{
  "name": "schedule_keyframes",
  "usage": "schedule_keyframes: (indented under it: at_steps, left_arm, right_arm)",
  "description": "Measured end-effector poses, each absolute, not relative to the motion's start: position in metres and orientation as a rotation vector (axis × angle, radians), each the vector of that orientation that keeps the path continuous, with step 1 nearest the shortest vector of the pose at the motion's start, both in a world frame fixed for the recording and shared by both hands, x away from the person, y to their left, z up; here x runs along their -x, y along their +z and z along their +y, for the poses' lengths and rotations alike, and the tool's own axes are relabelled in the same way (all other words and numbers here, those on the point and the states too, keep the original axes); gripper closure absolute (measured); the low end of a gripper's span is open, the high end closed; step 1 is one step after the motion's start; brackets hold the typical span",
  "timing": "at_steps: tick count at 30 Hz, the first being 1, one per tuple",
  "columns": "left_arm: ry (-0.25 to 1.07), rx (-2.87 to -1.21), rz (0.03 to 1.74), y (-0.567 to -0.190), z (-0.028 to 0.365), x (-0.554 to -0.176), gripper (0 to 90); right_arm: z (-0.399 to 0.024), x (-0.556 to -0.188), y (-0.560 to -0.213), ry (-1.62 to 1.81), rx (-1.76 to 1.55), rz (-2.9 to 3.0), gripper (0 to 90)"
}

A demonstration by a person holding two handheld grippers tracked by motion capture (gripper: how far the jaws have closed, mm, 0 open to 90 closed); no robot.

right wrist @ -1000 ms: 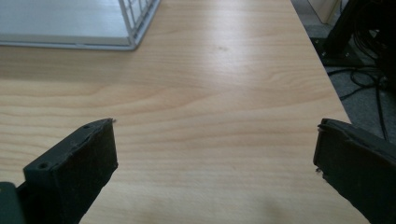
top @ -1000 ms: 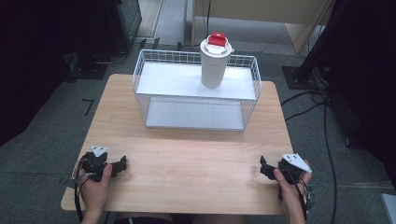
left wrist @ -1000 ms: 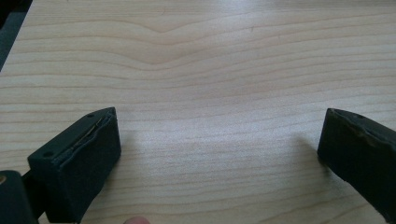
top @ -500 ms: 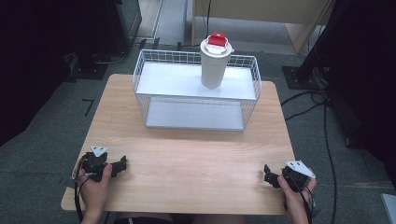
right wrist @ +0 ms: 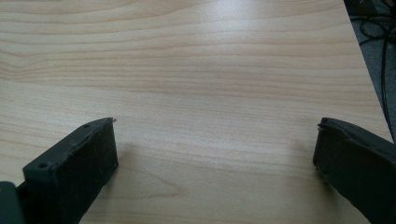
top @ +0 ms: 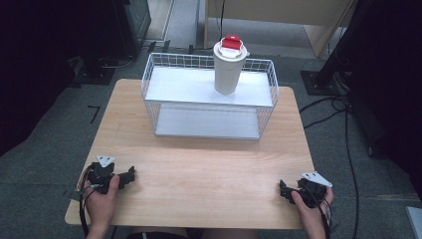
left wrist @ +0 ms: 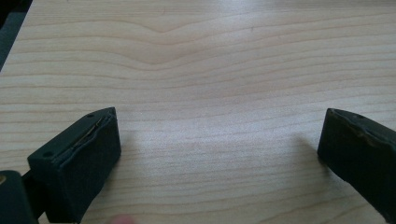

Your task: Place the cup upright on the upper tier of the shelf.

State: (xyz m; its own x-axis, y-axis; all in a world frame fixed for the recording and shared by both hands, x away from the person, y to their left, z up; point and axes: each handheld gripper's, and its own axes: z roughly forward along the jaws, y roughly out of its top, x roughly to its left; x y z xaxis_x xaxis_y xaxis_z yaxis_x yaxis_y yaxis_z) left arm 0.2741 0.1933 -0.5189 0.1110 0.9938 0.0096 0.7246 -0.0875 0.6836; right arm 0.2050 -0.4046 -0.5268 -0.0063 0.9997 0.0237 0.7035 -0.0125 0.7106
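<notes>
Right gripper [top: 286,191] has drawn back toward the table's [top: 209,169] near edge, far from the cup [top: 229,67]; both grippers, left gripper [top: 127,175] included, gape empty, approach unstarted.

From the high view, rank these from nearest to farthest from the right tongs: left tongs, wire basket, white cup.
1. Wire basket, table centre-back; from the right tongs.
2. Left tongs, near left corner.
3. White cup, on the basket's upper shelf, farthest back.
</notes>
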Motion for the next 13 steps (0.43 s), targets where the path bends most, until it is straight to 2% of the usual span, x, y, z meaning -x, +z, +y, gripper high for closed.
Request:
schedule_keyframes:
  at_steps: [13]
  left_arm:
    - [0.669, -1.871, 1.666, -0.5188, 0.1934, -0.2742, 0.0]
  right_arm:
    - [-0.4037, -0.2045, -0.5267, 0.754, -1.779, 1.746, 0.0]
